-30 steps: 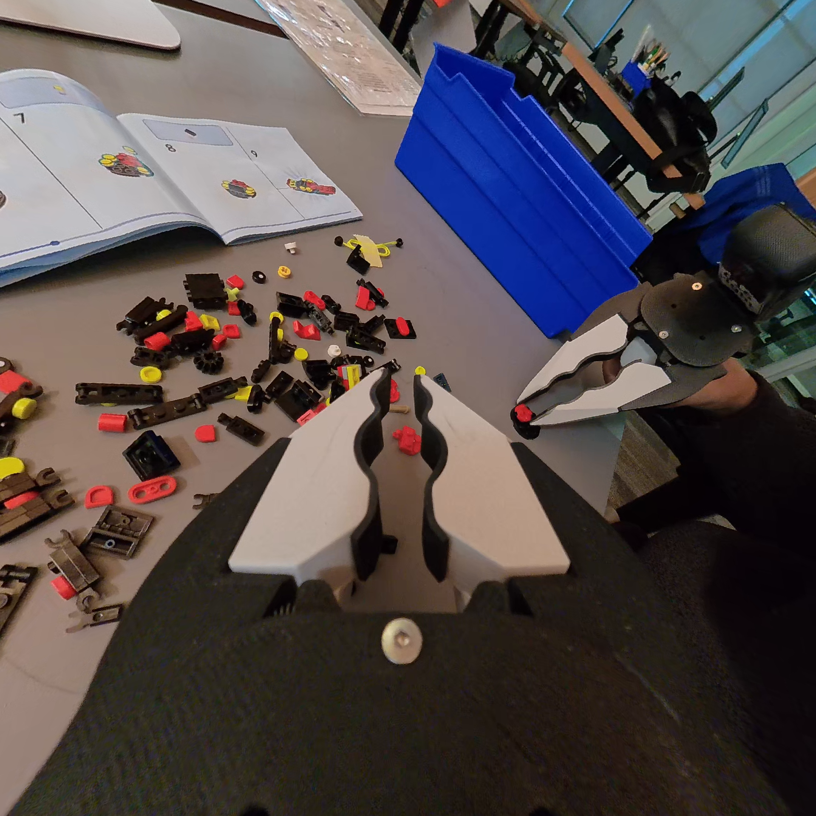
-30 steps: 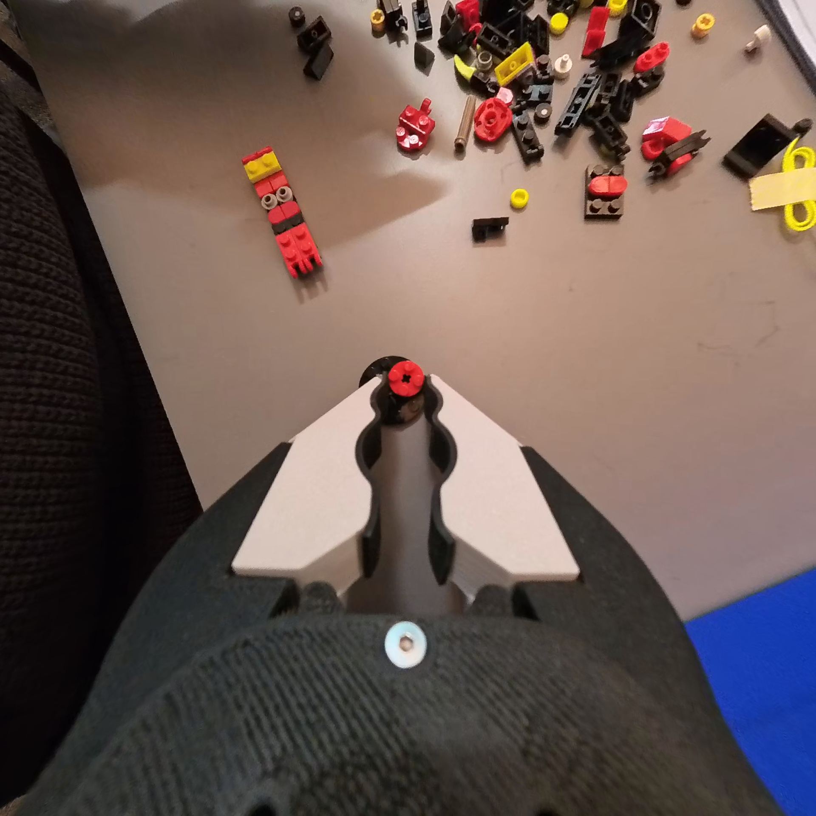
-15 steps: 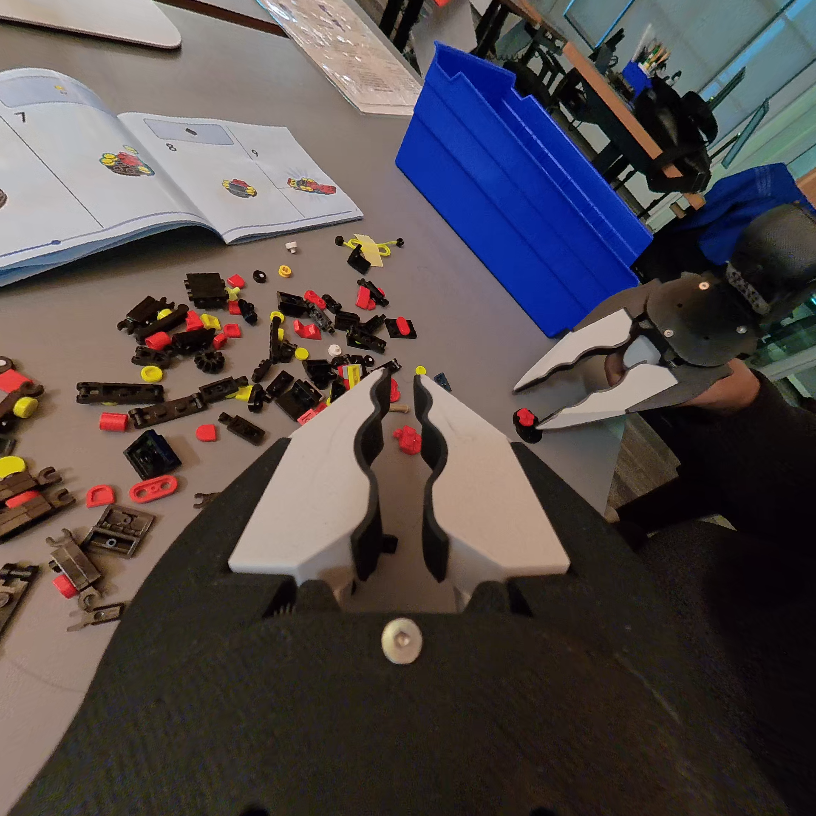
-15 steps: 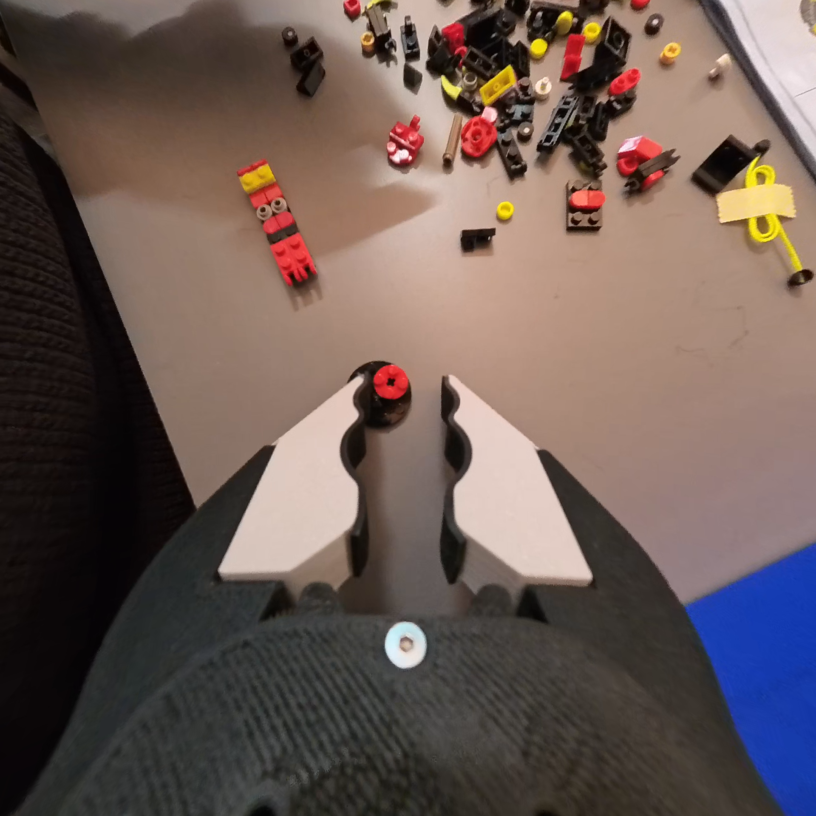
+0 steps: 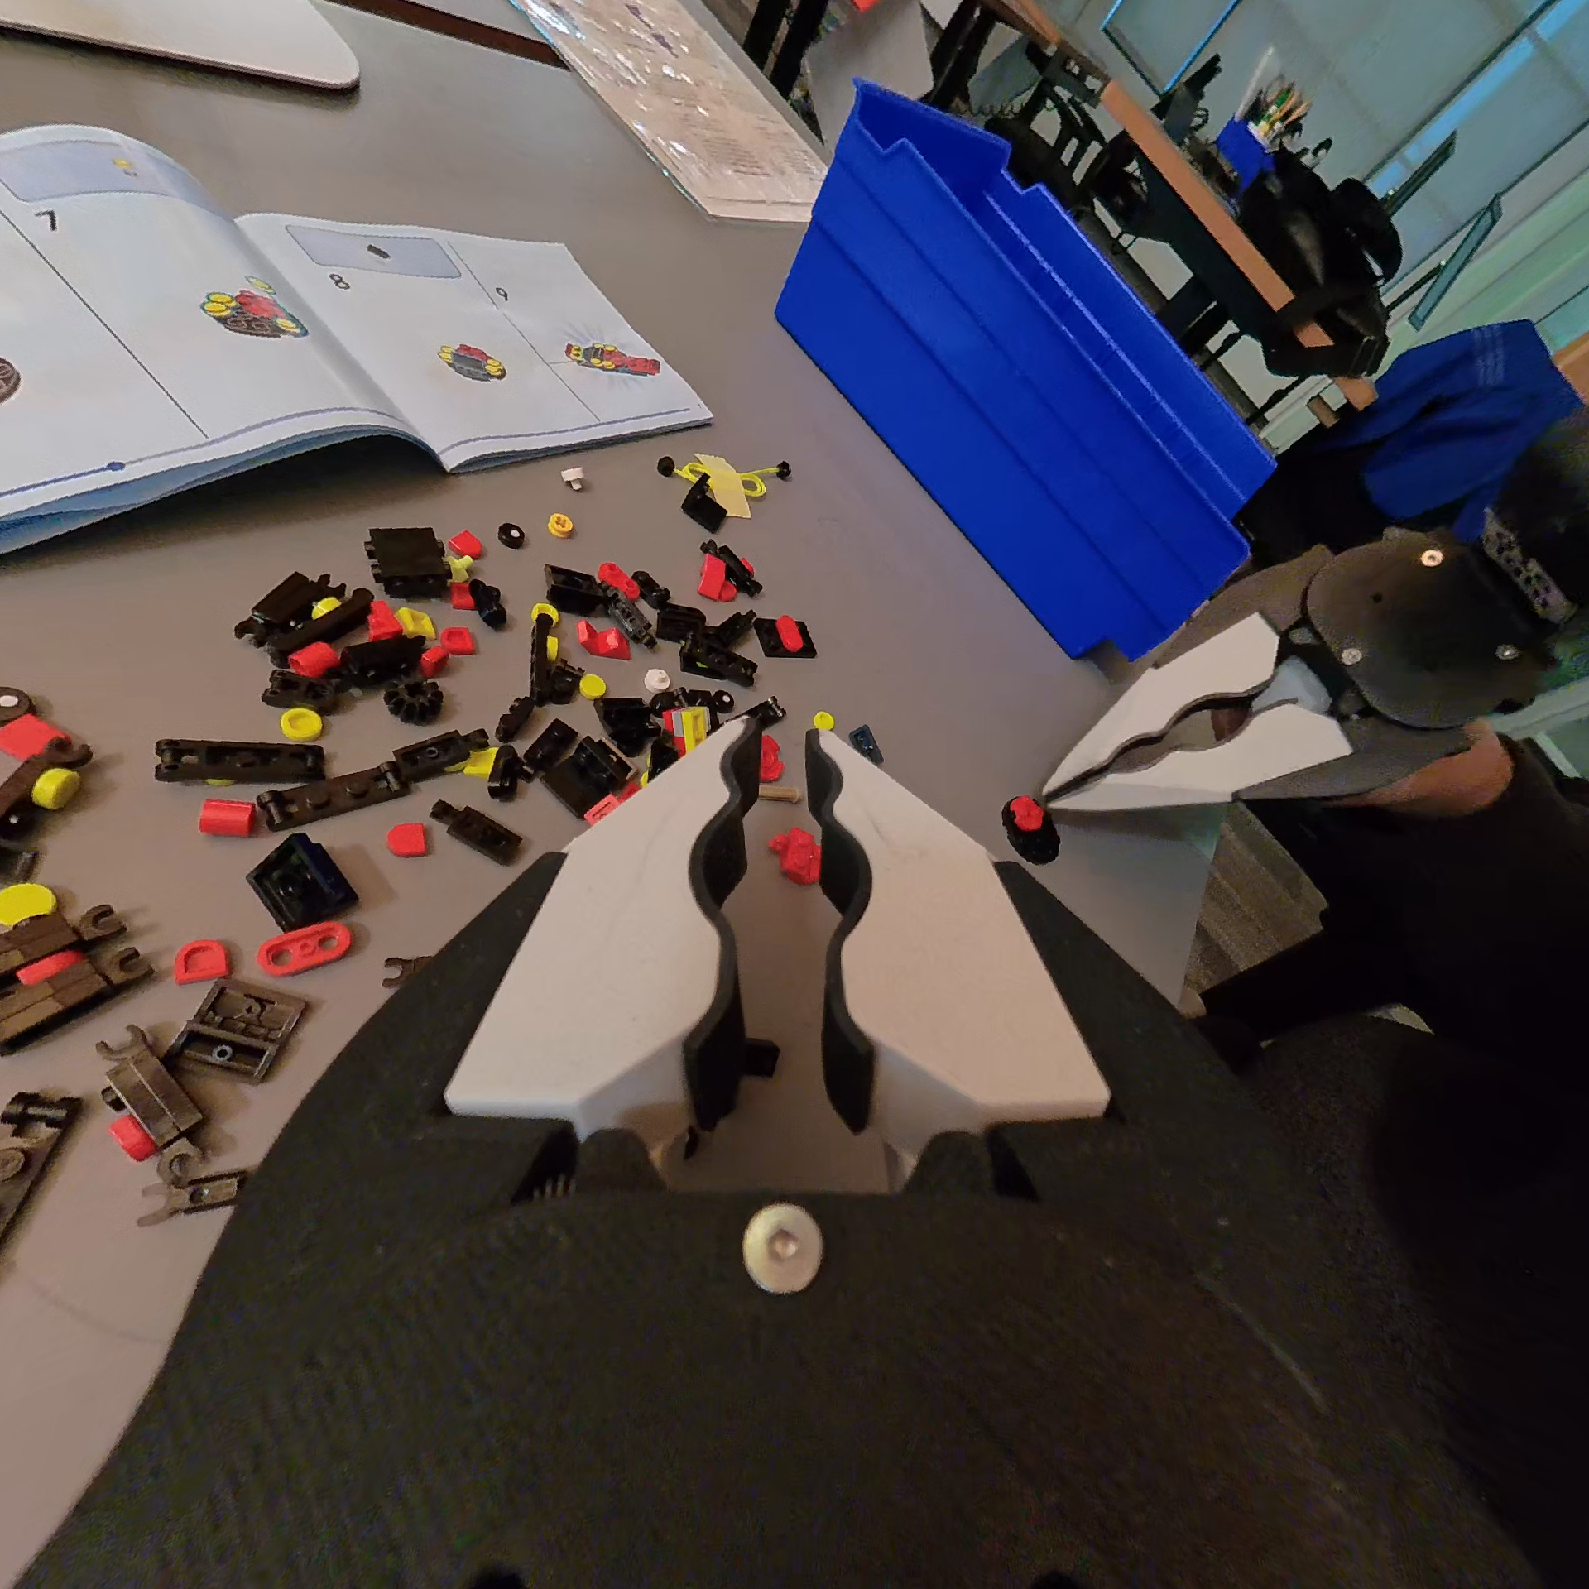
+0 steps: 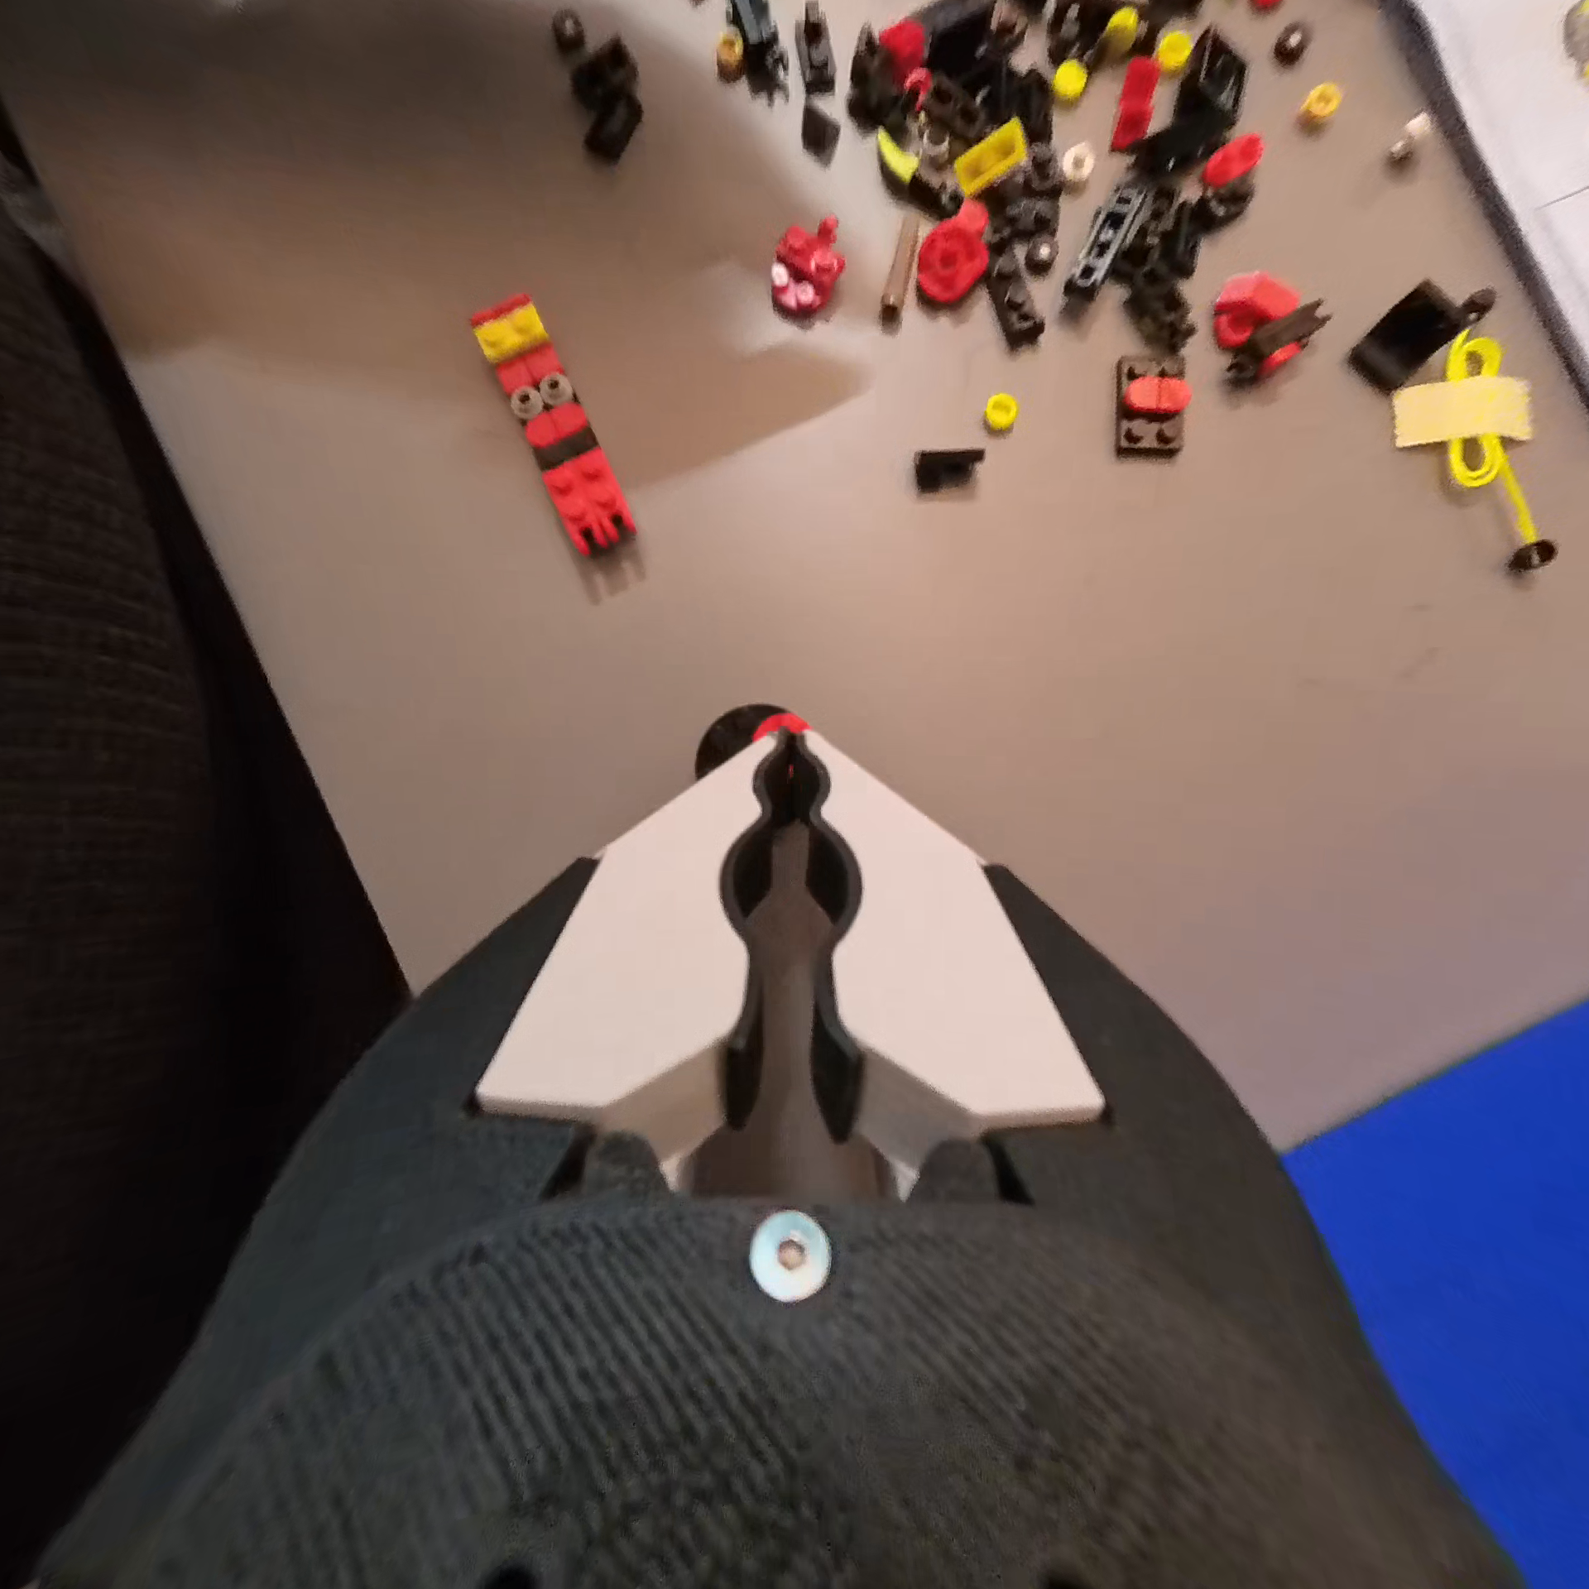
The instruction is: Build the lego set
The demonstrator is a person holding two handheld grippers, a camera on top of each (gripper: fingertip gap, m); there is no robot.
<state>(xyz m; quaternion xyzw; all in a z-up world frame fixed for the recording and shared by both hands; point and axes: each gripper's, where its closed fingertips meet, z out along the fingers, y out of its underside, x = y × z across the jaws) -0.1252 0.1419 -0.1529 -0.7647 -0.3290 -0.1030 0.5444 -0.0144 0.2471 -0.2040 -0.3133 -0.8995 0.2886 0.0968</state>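
— Moved since half a second ago?
— Right hand-held gripper (image 6: pixel 787 746): parted then, tips now pressed together just above the small black wheel with a red hub (image 5: pixel 1028 827). Whether pinching the hub or only touching it, cannot tell.

— And the left hand-held gripper (image 5: pixel 782 739)?
— Narrowly parted, holding nothing, poised above the grey worktop (image 5: pixel 903 550). Small red piece (image 5: pixel 798 854) lying on the worktop, seen through the gap.

— Location of the wheel?
— Close to the worktop's near edge, well apart from the loose pile of black, red and yellow bricks (image 5: pixel 550 671).

— Anything else?
— Red, yellow and black brick strip (image 6: pixel 553 423) lying alone. Open instruction booklet (image 5: pixel 344 344) beyond the pile. Blue bin (image 5: pixel 1015 387) farther along the worktop.
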